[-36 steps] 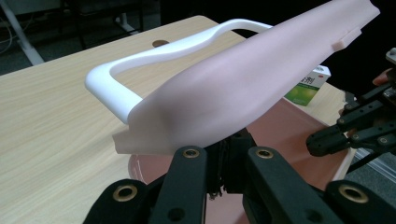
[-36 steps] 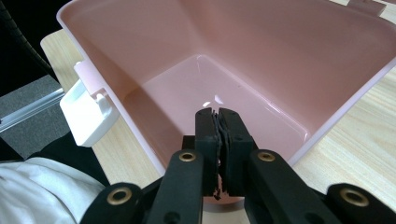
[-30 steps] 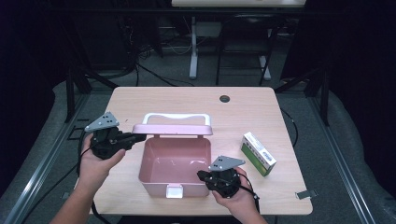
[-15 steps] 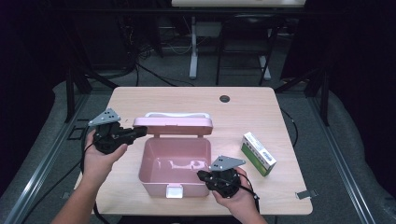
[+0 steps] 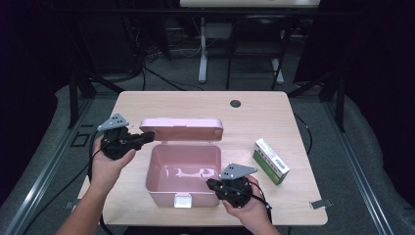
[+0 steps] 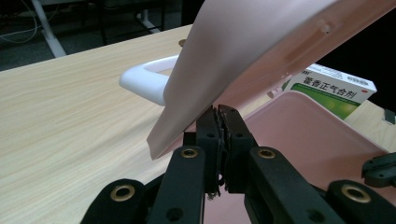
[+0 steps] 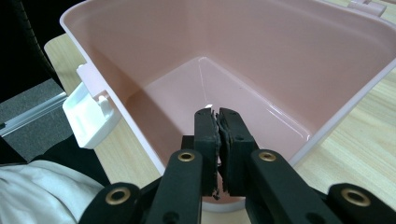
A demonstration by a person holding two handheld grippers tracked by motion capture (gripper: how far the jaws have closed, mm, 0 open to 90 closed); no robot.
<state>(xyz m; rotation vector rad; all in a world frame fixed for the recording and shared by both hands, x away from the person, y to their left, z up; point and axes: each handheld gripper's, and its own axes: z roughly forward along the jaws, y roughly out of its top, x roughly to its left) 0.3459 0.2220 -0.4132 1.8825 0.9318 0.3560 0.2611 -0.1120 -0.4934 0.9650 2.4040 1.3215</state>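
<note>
A pink plastic box (image 5: 166, 197) stands open on the table, empty inside (image 7: 233, 42). Its lid (image 5: 182, 129) tilts forward over the back rim. My left gripper (image 5: 147, 136) is shut, its tips against the lid's left corner; in the left gripper view the lid (image 6: 261, 42) slopes right over the closed jaws of the left gripper (image 6: 218, 112), and nothing shows between them. My right gripper (image 5: 210, 184) is shut at the box's front right corner. In the right gripper view the right gripper (image 7: 217, 114) has its jaws together above the box's rim.
A green and white carton (image 5: 270, 160) lies to the right of the box. A white latch (image 5: 183, 200) hangs on the box's front wall. The lid's white handle (image 6: 142, 81) sticks out behind it. A dark grommet (image 5: 236, 103) sits near the table's far edge.
The lid has tipped forward over the box, hiding its white handle in the high view. My left gripper has shifted slightly with it. The right gripper has stayed put.
</note>
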